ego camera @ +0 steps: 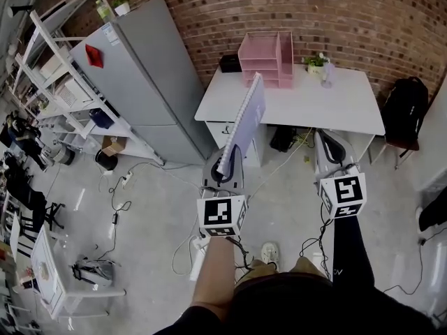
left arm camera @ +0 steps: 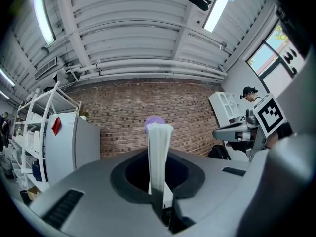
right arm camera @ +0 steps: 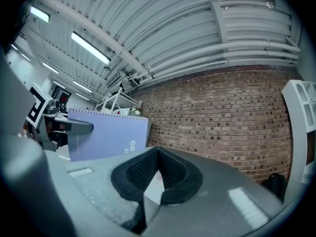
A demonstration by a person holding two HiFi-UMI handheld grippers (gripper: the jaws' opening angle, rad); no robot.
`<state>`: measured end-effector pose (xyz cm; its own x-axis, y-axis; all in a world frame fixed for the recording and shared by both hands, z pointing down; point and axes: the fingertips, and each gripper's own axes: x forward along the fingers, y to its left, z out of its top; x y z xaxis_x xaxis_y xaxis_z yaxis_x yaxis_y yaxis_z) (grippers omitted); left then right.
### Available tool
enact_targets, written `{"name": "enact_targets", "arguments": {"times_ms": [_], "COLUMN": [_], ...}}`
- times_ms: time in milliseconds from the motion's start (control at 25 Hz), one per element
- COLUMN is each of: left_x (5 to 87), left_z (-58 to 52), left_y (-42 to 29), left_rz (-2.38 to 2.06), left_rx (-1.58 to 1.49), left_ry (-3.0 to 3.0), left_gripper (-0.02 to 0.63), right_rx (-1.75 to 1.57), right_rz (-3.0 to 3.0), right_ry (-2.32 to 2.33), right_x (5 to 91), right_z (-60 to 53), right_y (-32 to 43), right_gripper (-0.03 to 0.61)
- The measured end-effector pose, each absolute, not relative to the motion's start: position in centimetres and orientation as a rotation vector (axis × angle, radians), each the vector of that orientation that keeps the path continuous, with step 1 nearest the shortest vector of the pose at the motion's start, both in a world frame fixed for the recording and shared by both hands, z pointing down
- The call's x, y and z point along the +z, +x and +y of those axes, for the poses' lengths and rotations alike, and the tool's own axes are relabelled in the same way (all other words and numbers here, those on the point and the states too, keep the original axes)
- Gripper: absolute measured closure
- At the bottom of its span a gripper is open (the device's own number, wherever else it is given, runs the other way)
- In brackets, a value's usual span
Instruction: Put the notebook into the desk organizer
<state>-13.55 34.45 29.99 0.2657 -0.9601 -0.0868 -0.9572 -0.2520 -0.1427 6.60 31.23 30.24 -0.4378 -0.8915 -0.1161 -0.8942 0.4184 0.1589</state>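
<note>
Brick wall [ego camera: 335, 19]: red-brown, fills the top of the head view behind all the furniture.
Floor [ego camera: 154, 215]: grey, lower half of the frame, with loose cables lying at centre left.
Refrigerator [ego camera: 140, 82]: grey, upper left of the frame, just beside the worktop's left end; a red patch shows on its side.
Shelf rack [ego camera: 49, 68]: white, open, at the far left edge.
Worktop [ego camera: 328, 103]: white, upper centre, set against the brick wall.
Backpack [ego camera: 405, 107]: black, upper right, on the floor near the worktop's right end.
Desk organizer [ego camera: 267, 60]: pink, with stacked trays, stands on the rear of the worktop, left of its middle.
Notebook [ego camera: 244, 121]: lilac cover, spiral-bound, held on edge in the air at frame centre. Its far end overlaps the worktop's front edge in the picture. It is apart from the desk organizer. The left gripper view shows it edge-on, a white page block rising between the pads.
Left tool [ego camera: 222, 173]: centre of the frame, jaws pinching the notebook's lower end.
Right tool [ego camera: 327, 145]: right of centre, near the left tool, jaws pressed together with nothing between them.
Plant pot [ego camera: 318, 65]: small, on the worktop to the right of the desk organizer.
</note>
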Motion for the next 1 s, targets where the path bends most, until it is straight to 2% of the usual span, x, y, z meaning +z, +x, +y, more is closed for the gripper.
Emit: {"name": "enact_targets", "arguments": {"times_ms": [480, 1000], "left_x": [29.7, 30.7], "left_z": [24.6, 19.3], "left_y": [-16.8, -18.2], "left_rz": [1.746, 1.740], "left_rx": [0.001, 0.004], "left_ry": [-2.369, -2.392], "left_gripper": [0.580, 0.578], "right_rx": [0.272, 0.257], "right_rz": [2.592, 2.576], "right_ry": [-1.764, -1.802], "right_x": [31.4, 32.5], "right_z": [21.9, 17.1], "right_y": [3.8, 3.4], "right_gripper": [0.578, 0.578]}}
